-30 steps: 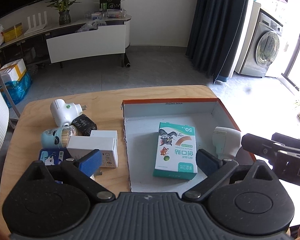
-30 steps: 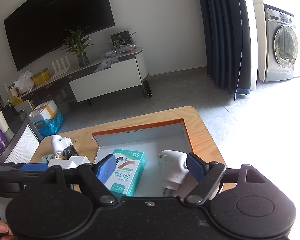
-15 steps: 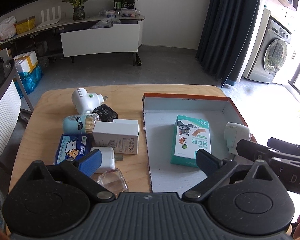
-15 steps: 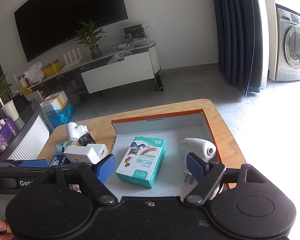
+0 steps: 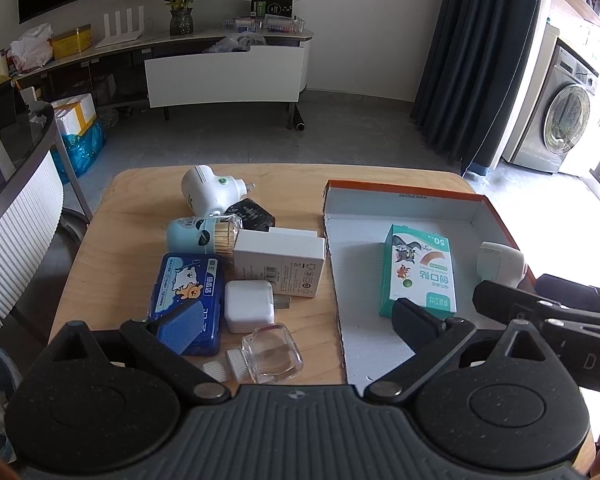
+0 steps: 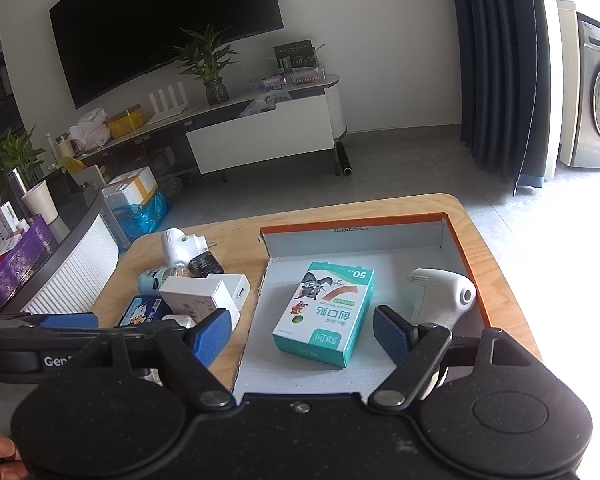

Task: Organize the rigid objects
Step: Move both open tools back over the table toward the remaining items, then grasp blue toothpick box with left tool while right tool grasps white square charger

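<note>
Rigid objects: a cluster, including a glass bottle [image 5: 271,354], lies on the surface [image 5: 132,216] left of the box [image 5: 404,196]. Both the left gripper [image 5: 300,320] and right gripper [image 6: 300,330] are open and empty. Risk: the smooth bottle may slip, and crowded neighbours may be knocked.

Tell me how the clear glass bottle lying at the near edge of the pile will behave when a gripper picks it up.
The clear glass bottle looks smooth and glossy, so the pads may slip on it. It lies on its side on the table, but its squarish body should resist rolling. It seems empty, so probably light, yet likely fragile if squeezed hard or dropped.
</note>
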### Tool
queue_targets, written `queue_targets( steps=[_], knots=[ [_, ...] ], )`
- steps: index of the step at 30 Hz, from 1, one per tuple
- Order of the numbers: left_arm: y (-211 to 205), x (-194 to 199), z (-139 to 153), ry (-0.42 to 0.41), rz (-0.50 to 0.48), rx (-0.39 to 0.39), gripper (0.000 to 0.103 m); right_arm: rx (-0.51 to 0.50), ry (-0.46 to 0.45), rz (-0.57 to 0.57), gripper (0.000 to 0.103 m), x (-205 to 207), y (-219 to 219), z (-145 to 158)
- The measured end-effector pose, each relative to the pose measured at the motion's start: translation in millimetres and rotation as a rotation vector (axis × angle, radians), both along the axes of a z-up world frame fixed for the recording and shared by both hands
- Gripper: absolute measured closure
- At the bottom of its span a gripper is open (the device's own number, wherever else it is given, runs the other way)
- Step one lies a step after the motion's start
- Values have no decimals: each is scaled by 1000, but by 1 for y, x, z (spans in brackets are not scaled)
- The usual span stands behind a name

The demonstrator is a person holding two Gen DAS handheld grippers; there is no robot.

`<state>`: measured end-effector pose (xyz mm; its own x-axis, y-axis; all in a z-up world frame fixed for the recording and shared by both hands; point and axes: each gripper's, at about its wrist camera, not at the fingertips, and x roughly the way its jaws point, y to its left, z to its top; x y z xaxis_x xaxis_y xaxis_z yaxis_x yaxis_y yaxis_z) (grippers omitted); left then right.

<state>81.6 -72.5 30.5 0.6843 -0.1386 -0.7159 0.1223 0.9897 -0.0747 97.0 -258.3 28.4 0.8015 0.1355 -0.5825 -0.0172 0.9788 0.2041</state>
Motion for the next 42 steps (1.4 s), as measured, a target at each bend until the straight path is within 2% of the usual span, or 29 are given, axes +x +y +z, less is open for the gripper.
queue_targets(
  steps=[14, 29, 37, 42],
  knots=[
    [27, -4, -3, 7, 38, -7, 0, -10, 11, 54, 11, 7, 25, -2],
    [64, -5, -21, 48, 99, -36, 0, -15, 50, 129, 11, 16, 57, -17],
    [88, 11, -41, 86, 167, -11, 0, -10, 64, 155, 11, 16, 65, -25],
    [89, 30, -53, 107, 145, 10, 0, 1, 70, 148, 11, 15, 62, -29]
  ],
)
